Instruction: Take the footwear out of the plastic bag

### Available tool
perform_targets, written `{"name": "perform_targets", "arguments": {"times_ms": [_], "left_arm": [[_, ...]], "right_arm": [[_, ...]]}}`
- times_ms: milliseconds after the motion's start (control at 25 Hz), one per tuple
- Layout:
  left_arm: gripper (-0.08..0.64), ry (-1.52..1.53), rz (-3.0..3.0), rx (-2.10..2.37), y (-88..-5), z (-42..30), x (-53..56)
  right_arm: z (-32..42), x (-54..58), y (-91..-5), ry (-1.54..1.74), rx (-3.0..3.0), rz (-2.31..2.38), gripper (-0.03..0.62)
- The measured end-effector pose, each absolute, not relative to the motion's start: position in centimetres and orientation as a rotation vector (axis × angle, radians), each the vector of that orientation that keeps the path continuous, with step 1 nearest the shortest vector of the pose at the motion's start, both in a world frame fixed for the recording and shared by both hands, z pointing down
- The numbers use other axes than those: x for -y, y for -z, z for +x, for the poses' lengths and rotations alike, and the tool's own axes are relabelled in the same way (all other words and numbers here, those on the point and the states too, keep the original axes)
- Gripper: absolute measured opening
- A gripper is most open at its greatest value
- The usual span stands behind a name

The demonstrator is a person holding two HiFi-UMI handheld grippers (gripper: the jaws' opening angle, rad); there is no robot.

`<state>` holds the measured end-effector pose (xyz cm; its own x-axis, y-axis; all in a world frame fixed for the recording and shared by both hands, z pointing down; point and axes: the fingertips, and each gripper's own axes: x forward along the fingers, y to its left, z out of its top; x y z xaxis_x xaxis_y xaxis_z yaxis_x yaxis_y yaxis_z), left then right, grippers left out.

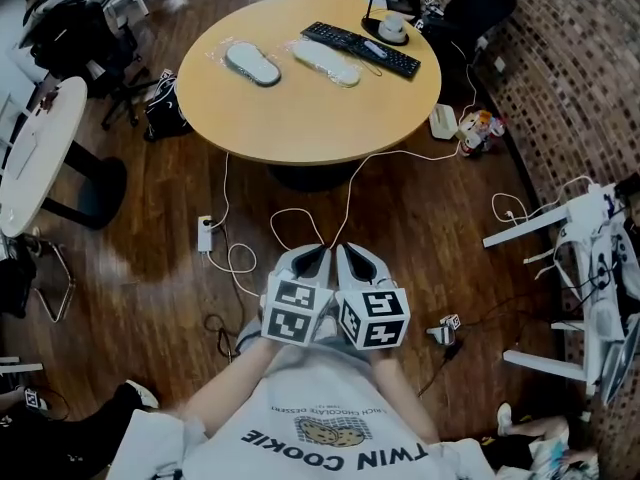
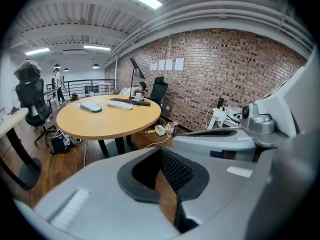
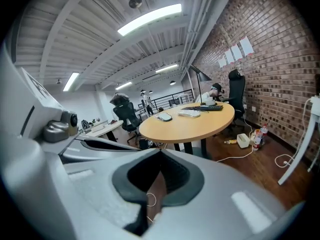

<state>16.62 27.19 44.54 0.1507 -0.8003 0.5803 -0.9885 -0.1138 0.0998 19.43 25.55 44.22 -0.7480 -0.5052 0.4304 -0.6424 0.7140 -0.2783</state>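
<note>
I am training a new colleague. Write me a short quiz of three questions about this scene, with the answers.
1. True or false: the slippers lie bagged on the table.
2. Where are the left gripper and the right gripper? A) over the table B) above the floor, away from the table C) inside a bag
3. Fill in: both grippers have their jaws ____ and hold ____.
Key: 1 true; 2 B; 3 shut, nothing.
</note>
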Motion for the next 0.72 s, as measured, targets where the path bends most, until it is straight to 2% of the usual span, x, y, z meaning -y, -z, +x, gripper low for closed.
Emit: {"name": "perform_targets", "arguments": {"times_ms": [400, 720], "left_arm": [[0.003, -0.494, 2.029, 1.621, -45.8, 9.1, -18.5], [0.003, -0.503, 2.087, 1.542, -44.9, -0.4, -12.1]], "right_arm": [[12.0, -17.3, -45.5, -0.569, 2.541, 0.988, -0.003], [2.6, -11.6, -44.9, -0.603, 2.499, 1.074, -0.003]]}}
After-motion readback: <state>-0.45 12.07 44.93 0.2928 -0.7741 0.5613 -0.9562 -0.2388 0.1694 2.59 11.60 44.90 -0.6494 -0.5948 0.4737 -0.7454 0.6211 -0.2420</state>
